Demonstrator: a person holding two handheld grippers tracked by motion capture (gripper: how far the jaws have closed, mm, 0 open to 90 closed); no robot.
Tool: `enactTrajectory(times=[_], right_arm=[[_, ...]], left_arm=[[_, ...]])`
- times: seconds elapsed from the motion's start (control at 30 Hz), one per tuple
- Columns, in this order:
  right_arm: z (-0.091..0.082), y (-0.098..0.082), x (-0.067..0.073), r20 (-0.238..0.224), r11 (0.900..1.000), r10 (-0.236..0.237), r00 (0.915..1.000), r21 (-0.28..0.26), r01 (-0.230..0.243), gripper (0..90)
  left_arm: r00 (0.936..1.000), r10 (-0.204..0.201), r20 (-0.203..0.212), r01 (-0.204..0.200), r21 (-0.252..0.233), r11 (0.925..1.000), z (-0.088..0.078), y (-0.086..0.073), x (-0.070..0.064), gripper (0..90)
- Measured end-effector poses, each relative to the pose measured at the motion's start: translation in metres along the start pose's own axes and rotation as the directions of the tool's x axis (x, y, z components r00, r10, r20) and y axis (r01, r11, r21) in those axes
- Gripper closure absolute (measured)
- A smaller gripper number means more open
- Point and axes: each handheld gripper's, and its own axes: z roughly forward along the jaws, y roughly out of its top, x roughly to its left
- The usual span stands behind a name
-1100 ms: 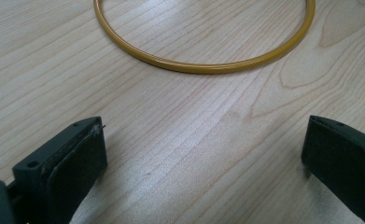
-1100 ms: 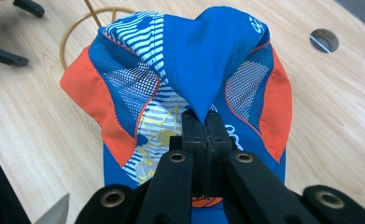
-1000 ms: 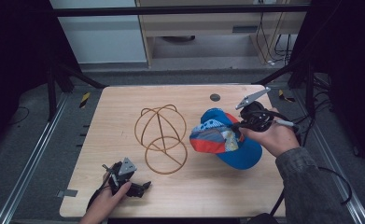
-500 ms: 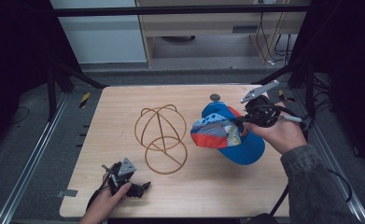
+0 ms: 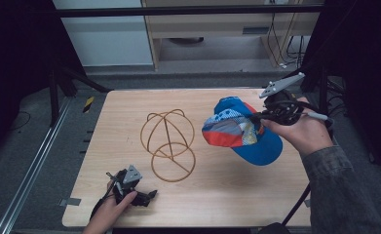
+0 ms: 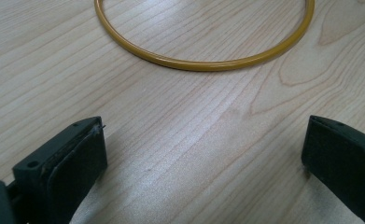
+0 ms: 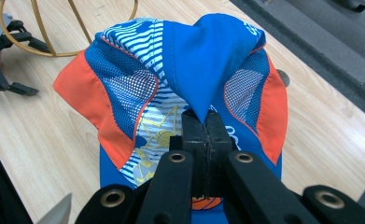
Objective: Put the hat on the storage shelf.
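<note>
Wooden desk [image 5: 227, 195]: right gripper [image 7: 203, 122] pinches cap [image 5: 241, 131] fabric at frame right, should lift clear before centering over wire stand [image 5: 168, 144]; left gripper [image 6: 203, 154] released.

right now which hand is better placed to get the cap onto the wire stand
Right. The right gripper is already shut on a fold of the cap and holds it up just beside the wire stand. The left gripper rests open at the table's near edge with nothing between its fingers.

Light wooden table [image 5: 227, 195], grey floor [image 5: 27, 146], yellow-black marker [image 5: 88, 104] beside the table, cabinet [image 5: 217, 29] behind
</note>
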Motion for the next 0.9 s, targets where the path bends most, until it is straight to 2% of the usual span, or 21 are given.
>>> enactTrajectory(times=[0.37,0.53,0.73,0.9], right_arm=[[-0.021,0.02,-0.001,0.023,1.0,-0.027,0.9994,-0.017,0.027,90.0],[-0.035,0.036,-0.001,0.042,0.998,-0.037,0.9984,-0.051,0.04,90.0],[-0.036,0.053,0.005,0.038,0.995,-0.057,0.9977,-0.08,0.06,90.0],[-0.026,0.074,0.013,0.023,0.993,-0.088,0.9958,-0.083,0.09,90.0]], left_arm=[[1.0,0.0,0.0,0.0,0.0,1.0,0.0,0.0,0.0,0.0],[1.0,0.0,0.0,0.0,0.0,1.0,0.0,0.0,0.0,0.0],[1.0,0.0,0.0,0.0,0.0,1.0,0.0,0.0,0.0,0.0],[1.0,0.0,0.0,0.0,0.0,1.0,0.0,0.0,0.0,0.0]])
